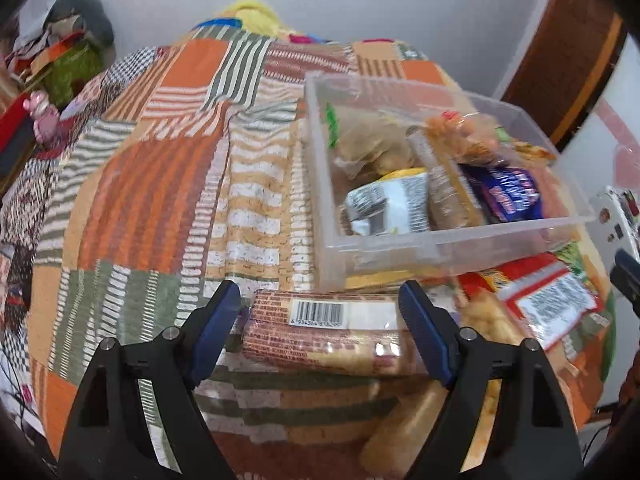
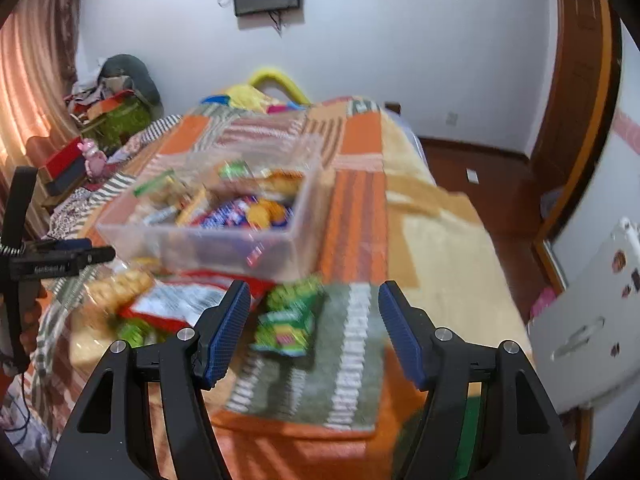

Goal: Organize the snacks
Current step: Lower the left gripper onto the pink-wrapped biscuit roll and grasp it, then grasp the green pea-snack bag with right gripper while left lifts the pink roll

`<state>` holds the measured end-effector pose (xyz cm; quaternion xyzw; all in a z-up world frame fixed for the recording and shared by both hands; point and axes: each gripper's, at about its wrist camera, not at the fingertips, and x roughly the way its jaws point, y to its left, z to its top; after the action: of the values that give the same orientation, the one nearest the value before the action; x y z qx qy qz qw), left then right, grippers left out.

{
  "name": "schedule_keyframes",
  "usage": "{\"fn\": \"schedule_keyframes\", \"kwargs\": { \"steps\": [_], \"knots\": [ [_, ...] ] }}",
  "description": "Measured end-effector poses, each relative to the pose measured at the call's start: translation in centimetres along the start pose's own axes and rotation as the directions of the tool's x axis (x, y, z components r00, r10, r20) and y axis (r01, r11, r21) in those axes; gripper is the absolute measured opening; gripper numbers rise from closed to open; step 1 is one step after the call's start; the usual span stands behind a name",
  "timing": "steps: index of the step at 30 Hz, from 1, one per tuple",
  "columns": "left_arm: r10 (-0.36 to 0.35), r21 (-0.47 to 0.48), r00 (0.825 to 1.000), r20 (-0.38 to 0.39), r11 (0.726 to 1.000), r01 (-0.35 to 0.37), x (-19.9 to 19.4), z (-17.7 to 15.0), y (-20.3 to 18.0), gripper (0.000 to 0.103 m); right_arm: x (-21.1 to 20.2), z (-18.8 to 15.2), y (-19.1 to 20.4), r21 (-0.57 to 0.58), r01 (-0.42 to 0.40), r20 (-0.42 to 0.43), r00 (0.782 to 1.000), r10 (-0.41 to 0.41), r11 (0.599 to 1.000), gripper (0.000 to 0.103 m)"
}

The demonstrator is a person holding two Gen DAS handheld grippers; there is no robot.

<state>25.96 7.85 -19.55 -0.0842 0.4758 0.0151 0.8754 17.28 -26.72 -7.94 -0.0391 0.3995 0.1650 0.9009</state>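
Note:
A clear plastic bin (image 1: 440,236) sits on the patchwork bedspread and holds several snack packs; it also shows in the right wrist view (image 2: 208,240). My left gripper (image 1: 320,296) is open, its jaws on either side of a long brown cracker pack (image 1: 328,332) with a barcode, lying in front of the bin. My right gripper (image 2: 314,300) is open above a green snack packet (image 2: 288,320) lying on the bedspread. A red-and-white packet (image 2: 176,300) lies to its left and shows in the left wrist view (image 1: 548,296) too.
More loose snacks lie by the bin, among them a pale puffed-snack bag (image 1: 408,432). The left gripper's body (image 2: 56,260) shows at the right view's left edge. Clutter and a pink toy (image 1: 40,116) lie at the bed's far left. A wooden door (image 2: 580,92) stands at right.

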Motion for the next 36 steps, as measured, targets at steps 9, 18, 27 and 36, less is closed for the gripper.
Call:
{"fn": "schedule_keyframes", "kwargs": {
  "steps": [9, 18, 27, 36],
  "knots": [
    [0.056, 0.066, 0.998, 0.021, 0.996, -0.057, -0.9, -2.7, 1.4, 0.082, 1.8, -0.8, -0.1, 0.015, -0.015, -0.042, 0.999, 0.016, 1.000, 0.063],
    [0.054, 0.052, 0.998, 0.024, 0.997, -0.055, -2.8, -3.5, 3.1, 0.082, 1.6, -1.8, 0.2, 0.026, -0.030, -0.048, 0.998, 0.031, 0.999, 0.063],
    [0.055, 0.061, 0.998, -0.039, 0.997, -0.053, 1.7, 0.1, -0.7, 0.083, 1.5, -2.3, -0.4, 0.044, -0.027, -0.056, 0.998, 0.029, 0.999, 0.063],
    [0.146, 0.178, 0.989, 0.002, 0.973, -0.144, 0.1, -3.3, 0.7, 0.082, 1.3, -2.7, -1.2, 0.043, -0.028, -0.052, 0.998, 0.030, 0.999, 0.063]
  ]
}}
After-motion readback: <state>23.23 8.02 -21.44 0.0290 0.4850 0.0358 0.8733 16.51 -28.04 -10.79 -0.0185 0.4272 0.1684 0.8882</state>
